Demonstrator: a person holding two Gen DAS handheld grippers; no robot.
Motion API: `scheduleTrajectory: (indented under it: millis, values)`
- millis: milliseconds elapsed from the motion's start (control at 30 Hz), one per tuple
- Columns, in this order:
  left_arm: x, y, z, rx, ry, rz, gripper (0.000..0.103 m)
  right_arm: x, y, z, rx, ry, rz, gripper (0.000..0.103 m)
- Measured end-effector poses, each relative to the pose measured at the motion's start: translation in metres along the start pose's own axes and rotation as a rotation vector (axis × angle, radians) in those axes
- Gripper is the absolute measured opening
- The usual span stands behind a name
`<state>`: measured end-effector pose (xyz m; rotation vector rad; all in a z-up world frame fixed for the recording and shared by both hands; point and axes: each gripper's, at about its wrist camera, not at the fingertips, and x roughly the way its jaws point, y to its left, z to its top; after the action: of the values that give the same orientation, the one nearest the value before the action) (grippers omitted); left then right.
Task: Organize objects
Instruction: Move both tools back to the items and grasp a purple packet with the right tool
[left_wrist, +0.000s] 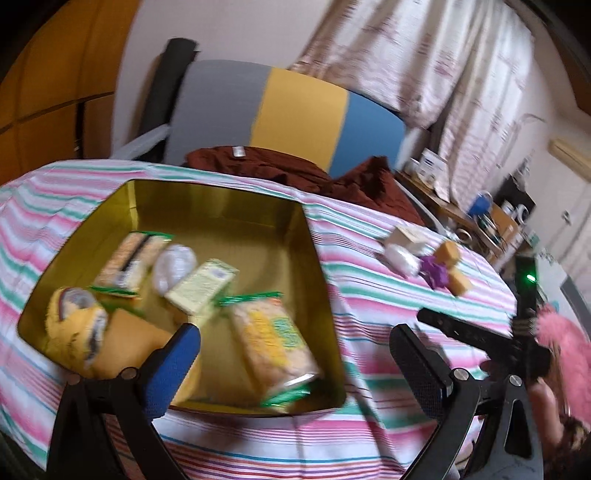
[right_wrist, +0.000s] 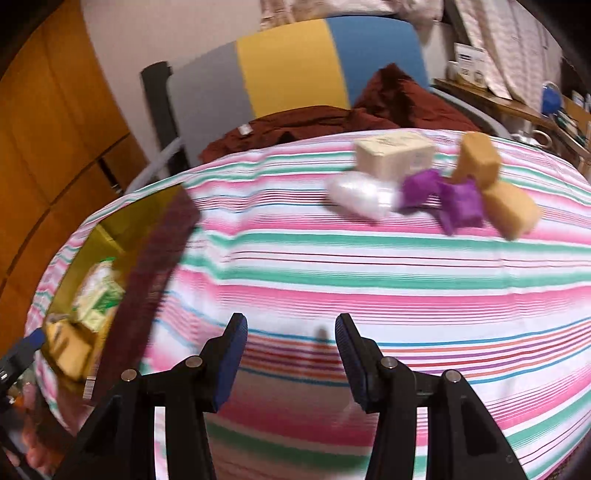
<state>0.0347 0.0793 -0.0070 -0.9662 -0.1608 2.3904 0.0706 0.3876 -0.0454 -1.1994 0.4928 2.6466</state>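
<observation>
A gold tin box sits on the striped cloth and holds snack packets, a pale green carton, a white pouch and a yellow plush toy. My left gripper is open and empty over the box's near right corner. My right gripper is open and empty above the cloth. Further right lie a cream box, a white pouch, purple pieces and tan sponge blocks. The same group shows in the left wrist view. The tin box stands at the left of the right wrist view.
A dark red garment lies at the far side of the cloth. A grey, yellow and blue panel stands behind. A cluttered wooden shelf is at the right. The right gripper's body reaches in from the right.
</observation>
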Motion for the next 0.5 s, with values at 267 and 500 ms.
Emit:
scheduleTrajectory:
  millis: [267,500]
  values:
    - [0.008,-0.049,-0.005,0.112,0.049,-0.071,0.103,0.015,-0.069,0.036,-0.015,-0.052,-0.143,0.053]
    - [0.015,-0.068,-0.009,0.132,0.095,-0.090,0.103,0.038,-0.104,0.078,-0.027,-0.082,-0.198,0.058]
